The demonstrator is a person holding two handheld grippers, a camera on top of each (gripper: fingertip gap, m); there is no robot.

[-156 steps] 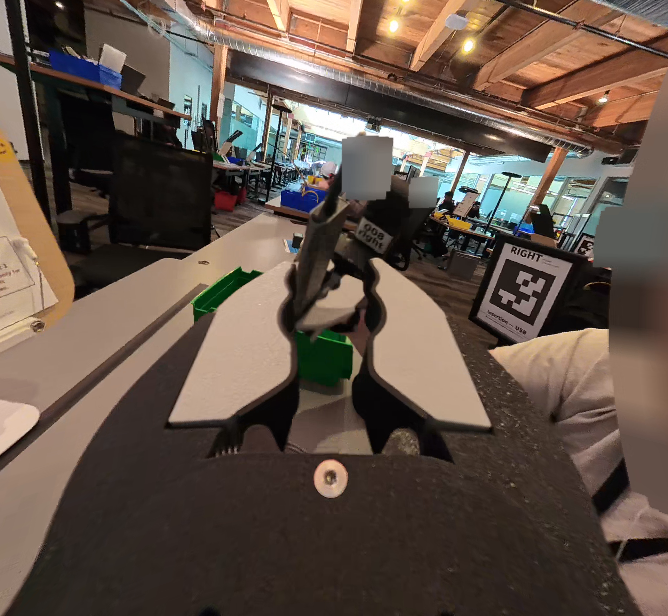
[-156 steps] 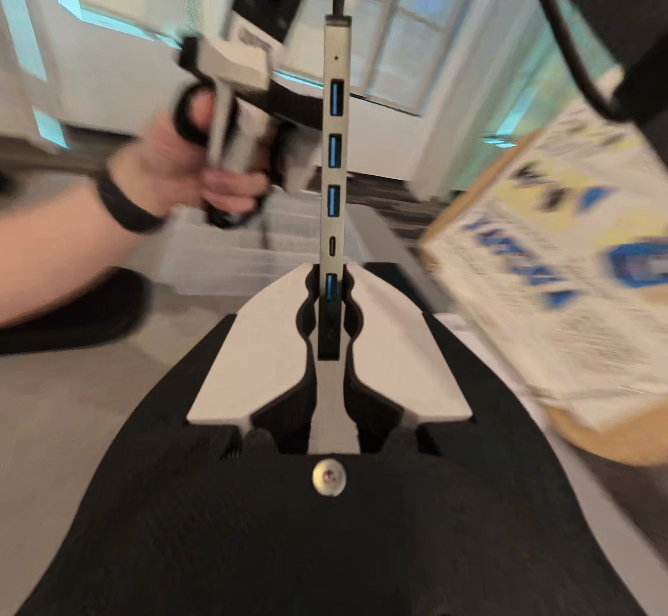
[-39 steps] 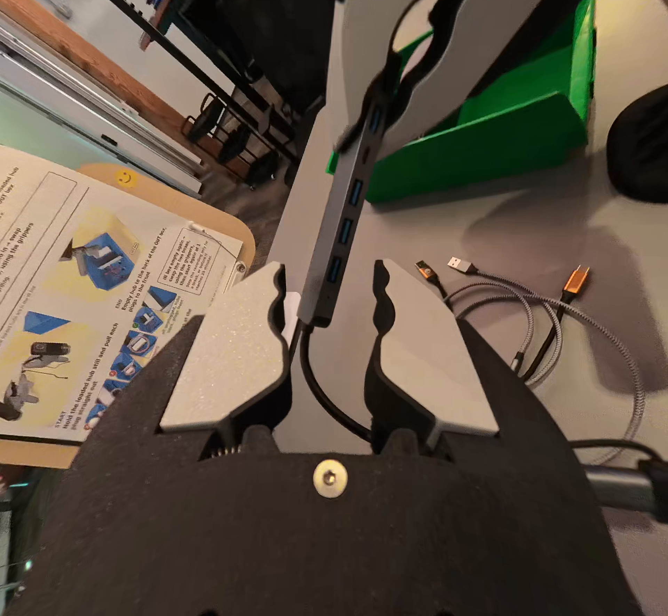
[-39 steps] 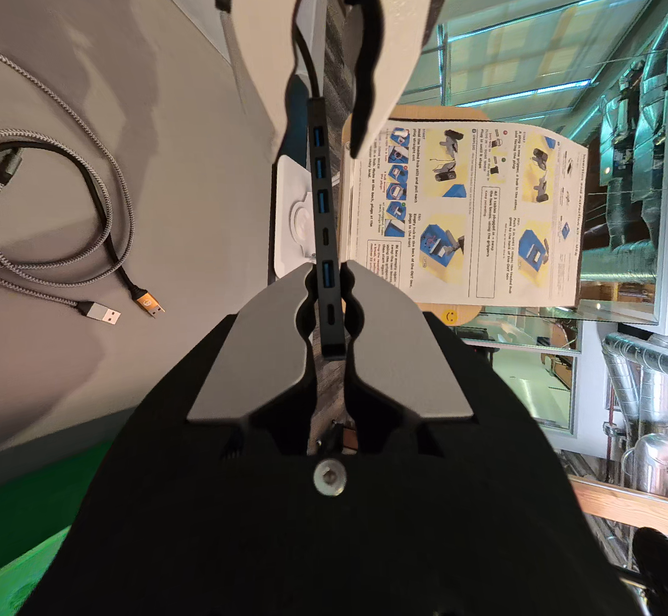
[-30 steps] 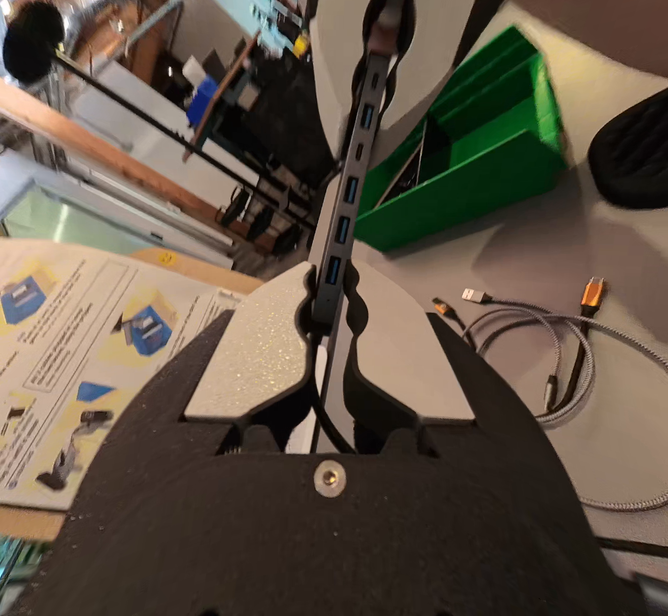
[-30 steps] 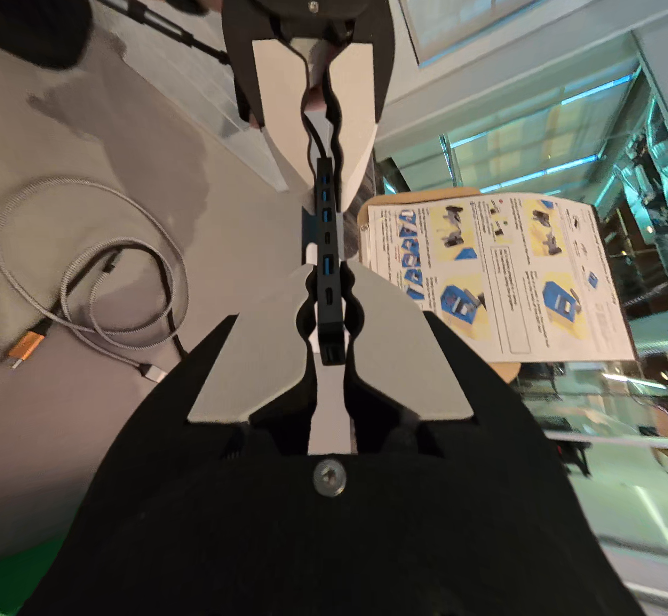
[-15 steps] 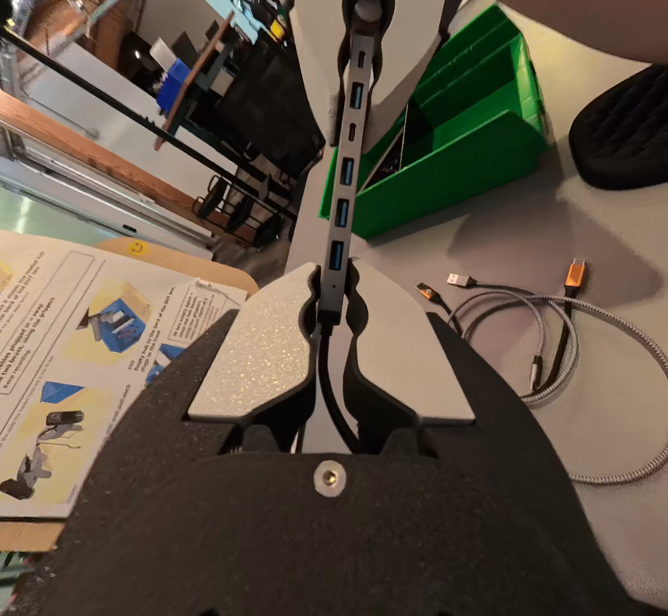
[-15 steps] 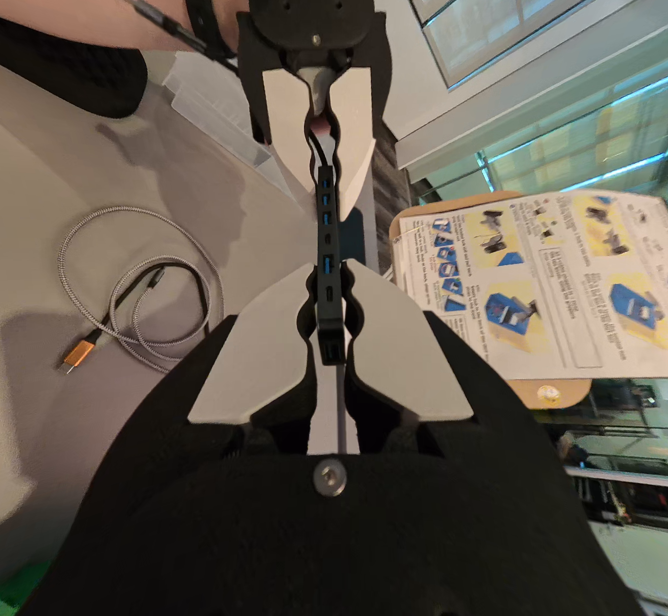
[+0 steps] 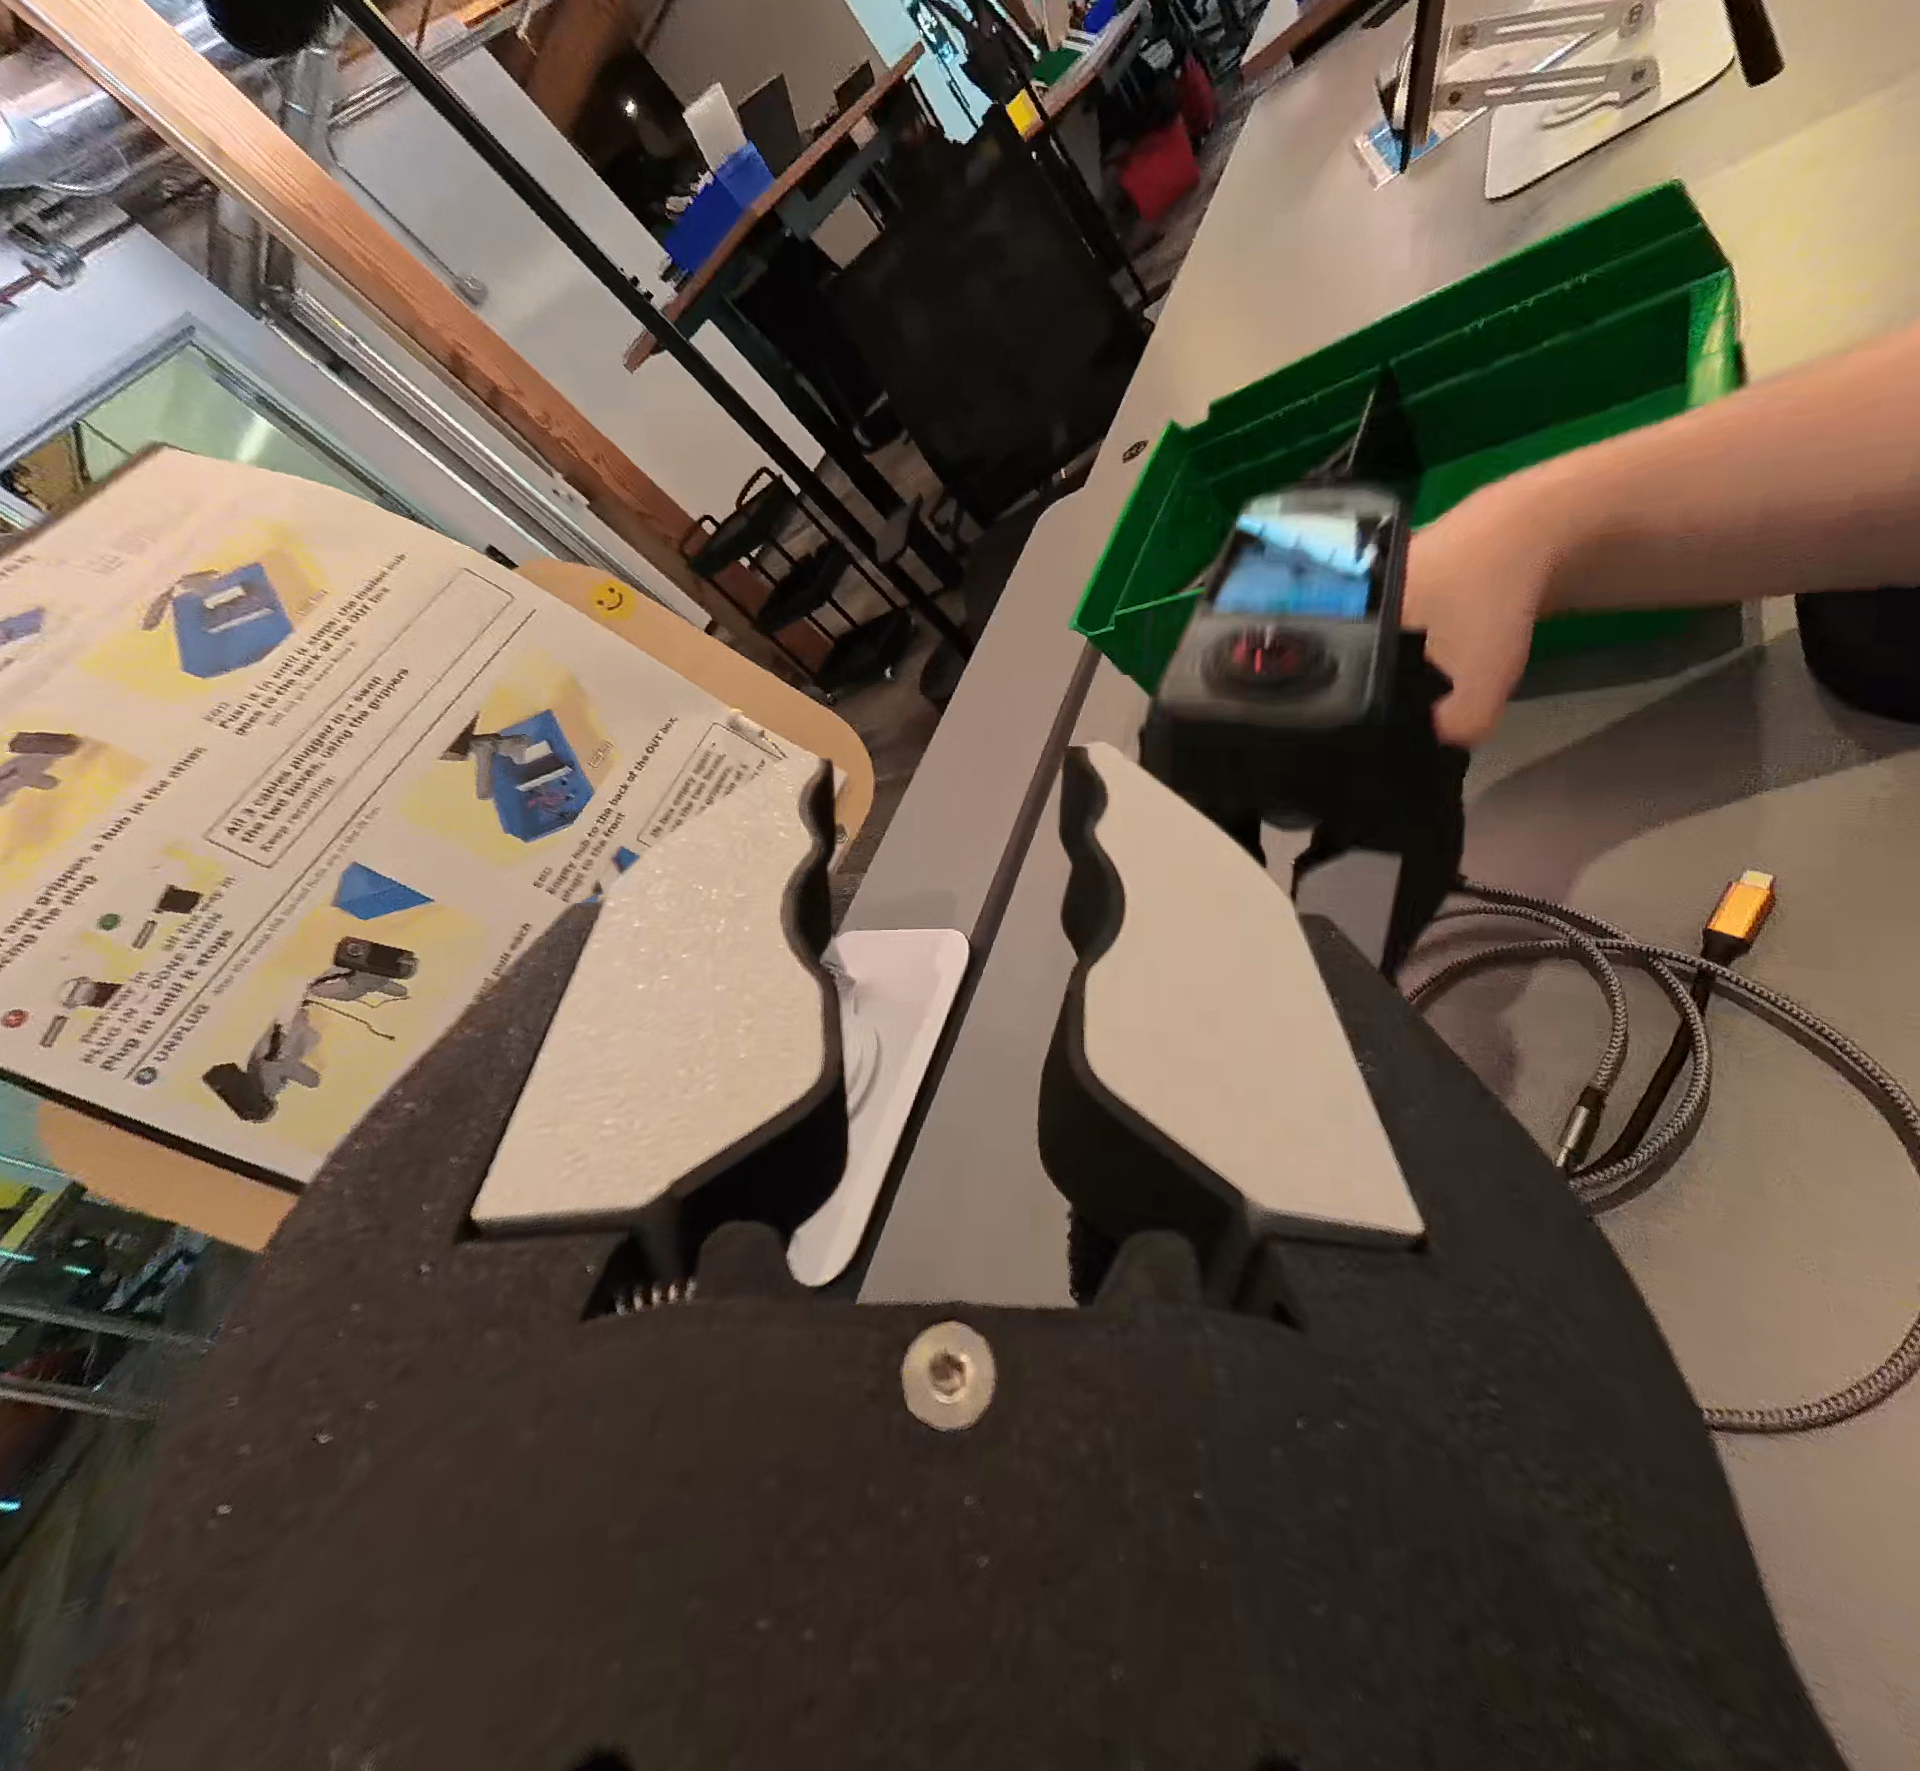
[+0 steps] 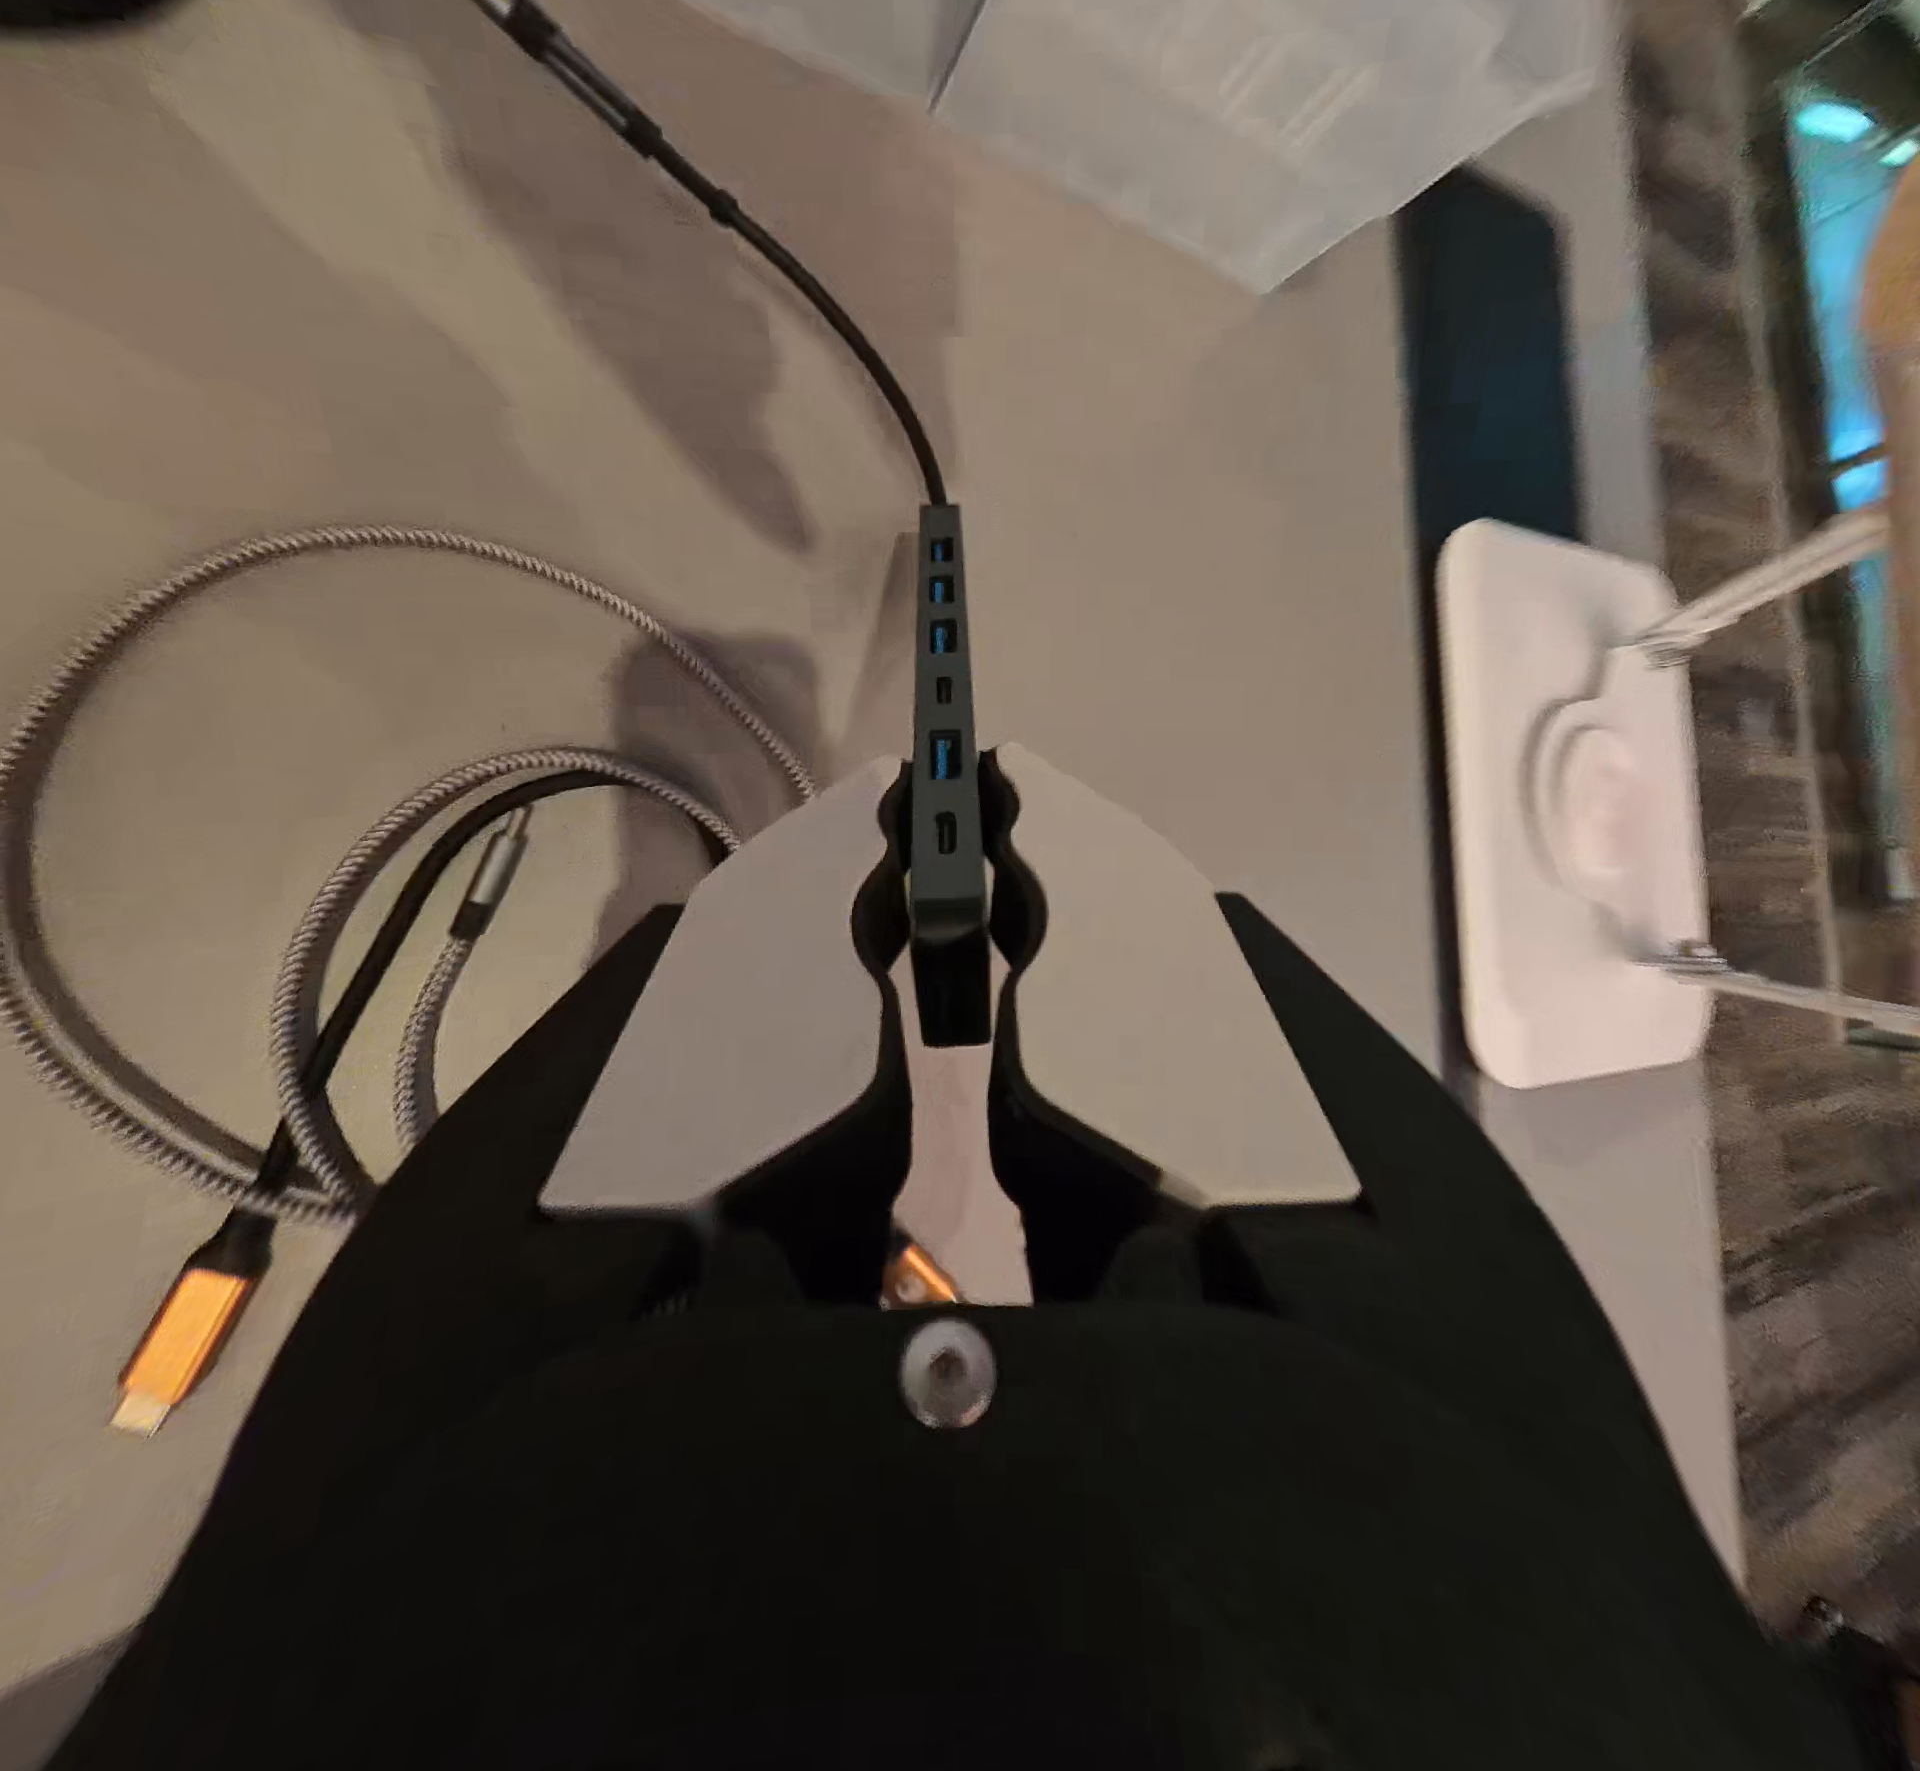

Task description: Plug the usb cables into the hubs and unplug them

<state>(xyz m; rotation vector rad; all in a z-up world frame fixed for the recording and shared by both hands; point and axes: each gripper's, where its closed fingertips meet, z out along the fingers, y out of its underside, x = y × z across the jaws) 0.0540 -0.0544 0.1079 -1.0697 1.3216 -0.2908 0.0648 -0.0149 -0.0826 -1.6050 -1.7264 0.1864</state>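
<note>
My right gripper (image 10: 948, 765) had its fingers (image 10: 764, 983) clamped on the near end of the USB hub (image 10: 943, 713), a slim dark bar held above the grey bench (image 10: 1195, 682). Its long axis ran straight away from my wrist. The row of ports faced up toward the camera, and the black pigtail lead (image 10: 821, 308) curved off the far end toward the upper left. I judged the hub light and rigid, with smooth sides that could twist in a narrow pinch. Holding it across the flat faces near one end left the ports free, though a plug pushed in far out along the bar would lever against the grip.

My left gripper (image 9: 945, 848) stood with its fingers apart and nothing between them, over the bench edge beside the instruction sheet (image 9: 312, 786).

The braided cables (image 10: 343, 900) lay coiled on the bench, left of the hub. The orange-shelled plug (image 10: 182, 1326) pointed toward the near edge. I judged them limp along their length and stiff only at the shell, so the shell was the place to take hold. A green bin (image 9: 1558, 391) sat farther back.
</note>
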